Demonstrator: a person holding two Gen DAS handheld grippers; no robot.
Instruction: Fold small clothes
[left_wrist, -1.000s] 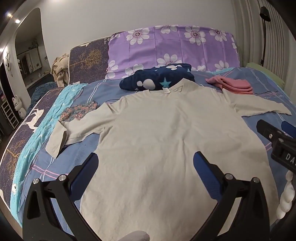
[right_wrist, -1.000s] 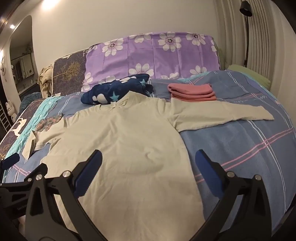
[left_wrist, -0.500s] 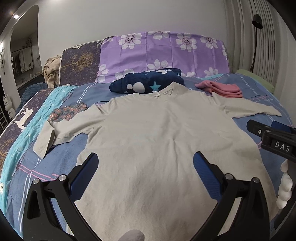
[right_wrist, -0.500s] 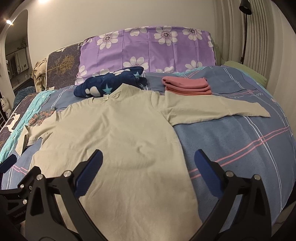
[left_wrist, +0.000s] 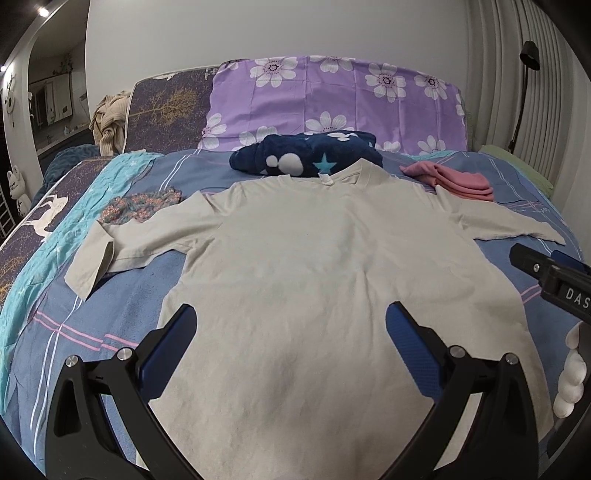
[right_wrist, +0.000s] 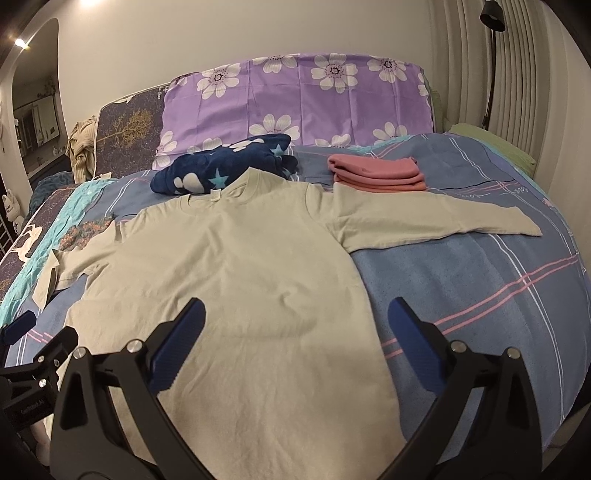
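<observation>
Shirt (left_wrist: 314, 266), beige and long-sleeved, lies spread flat on the blue striped bedspread (right_wrist: 480, 295), its hem nearest the cameras. Left gripper (left_wrist: 290, 328) hovers over the lower part of the shirt with its jaws spread wide and nothing between them; the cloth fills the gap and runs on ahead of the fingertips. Right gripper (right_wrist: 295, 321) is likewise wide apart and empty, its left finger above the shirt and its right finger above bare bedspread, so the shirt's side edge runs between the jaws. Far ahead of both, beyond the collar, sits a navy blanket (left_wrist: 306, 155) with stars, and to its right a folded pink pile (right_wrist: 376, 171) touching the shirt's sleeve. One sleeve end (left_wrist: 88, 266) ahead-left of the left jaws is folded over
</observation>
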